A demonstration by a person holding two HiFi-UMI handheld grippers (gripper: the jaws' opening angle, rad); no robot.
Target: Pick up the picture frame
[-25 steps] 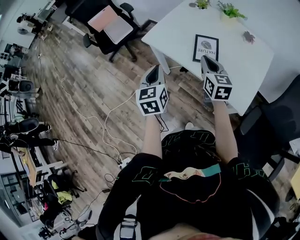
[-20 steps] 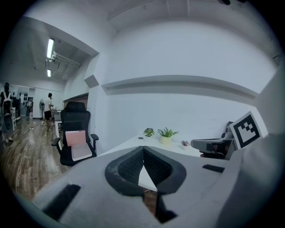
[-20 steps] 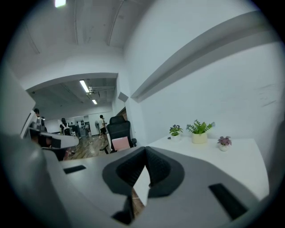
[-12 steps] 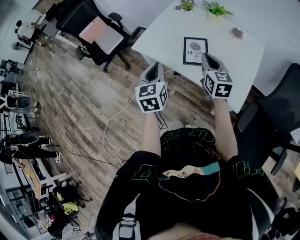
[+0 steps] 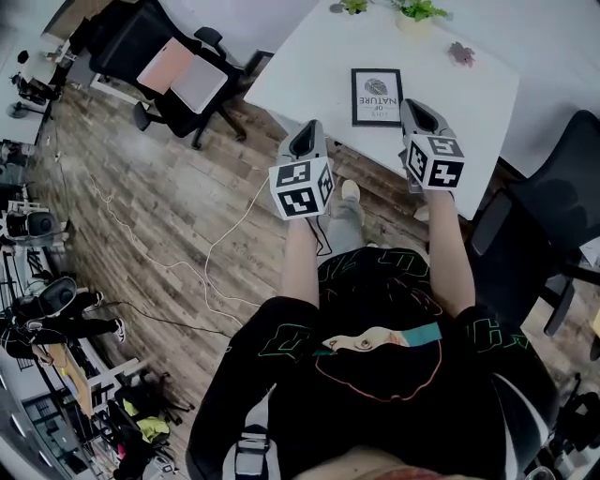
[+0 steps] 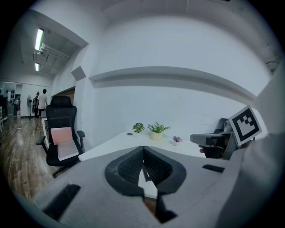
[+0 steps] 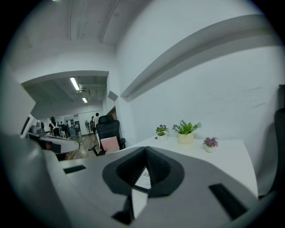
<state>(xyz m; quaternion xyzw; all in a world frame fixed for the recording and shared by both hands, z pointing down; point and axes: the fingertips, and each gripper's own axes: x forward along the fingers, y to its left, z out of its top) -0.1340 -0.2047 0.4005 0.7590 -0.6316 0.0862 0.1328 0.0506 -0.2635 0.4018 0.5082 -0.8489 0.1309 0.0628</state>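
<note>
The picture frame [image 5: 376, 97], black-edged around a white print with dark lettering, lies flat near the front edge of the white table [image 5: 300, 66]. My left gripper [image 5: 310, 129] is shut and empty, hovering over the table's near edge to the left of the frame. My right gripper [image 5: 413, 106] is also shut and empty, just right of the frame's near corner. In the left gripper view the jaws [image 6: 143, 149] meet, with a sliver of the frame [image 6: 145, 174] below them. The right gripper view shows closed jaws [image 7: 145, 149] and part of the print [image 7: 144, 177].
Three small potted plants [image 5: 419, 11] stand along the table's far side. A black office chair [image 5: 169, 66] with pink and white pads on its seat is at the left. Another dark chair [image 5: 553, 206] is at the right. A cable [image 5: 225, 244] trails over the wooden floor.
The person has stepped toward the table. Both grippers have moved forward, and now flank the frame's near end. Both stay shut.
</note>
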